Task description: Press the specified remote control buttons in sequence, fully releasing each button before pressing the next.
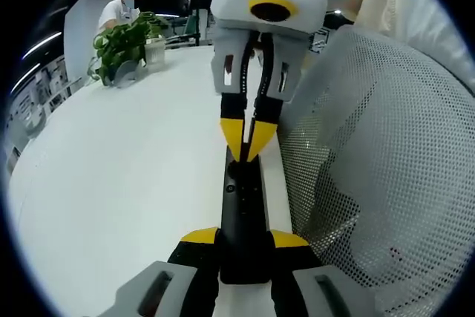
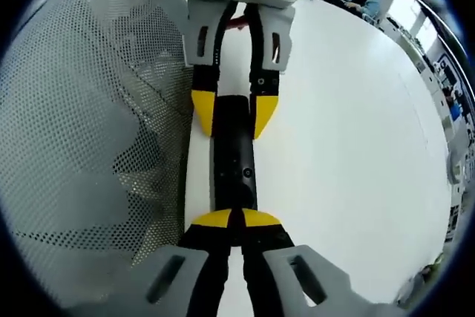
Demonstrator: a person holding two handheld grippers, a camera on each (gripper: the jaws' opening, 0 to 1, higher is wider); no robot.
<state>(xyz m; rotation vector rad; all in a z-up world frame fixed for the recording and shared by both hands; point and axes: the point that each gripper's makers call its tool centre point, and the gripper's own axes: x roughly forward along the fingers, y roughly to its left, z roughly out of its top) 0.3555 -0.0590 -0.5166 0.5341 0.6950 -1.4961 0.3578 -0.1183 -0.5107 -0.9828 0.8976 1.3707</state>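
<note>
- Left gripper view showed my left gripper (image 1: 245, 241) with its yellow-tipped jaws set apart to the width of the black remote control (image 1: 243, 220), clamped on the near end of it from both sides.
- The remote lay lengthwise along the edge of the white table (image 1: 133, 183), just beside a white mesh basket (image 1: 386, 183) on its right in that view.
- At the remote's far end I saw my right gripper (image 1: 248, 142) coming down from above, its two yellow tips drawn together to a point that touched the top of the remote near a small button.
- A leafy green plant in a glass vase (image 1: 133, 46) stood well apart at the back of the table, and a person sat behind it.
- Right gripper view gave me the same scene from the other end: the right gripper (image 2: 231, 218) had its jaws closed tip to tip, grasping nothing, resting on the remote control (image 2: 234, 161).
- Beyond it the left gripper (image 2: 234, 116) straddled the remote, one yellow tip on each long side.
- The mesh basket (image 2: 89, 131) sat to the left in that view, the bare table (image 2: 349, 146) to the right.
</note>
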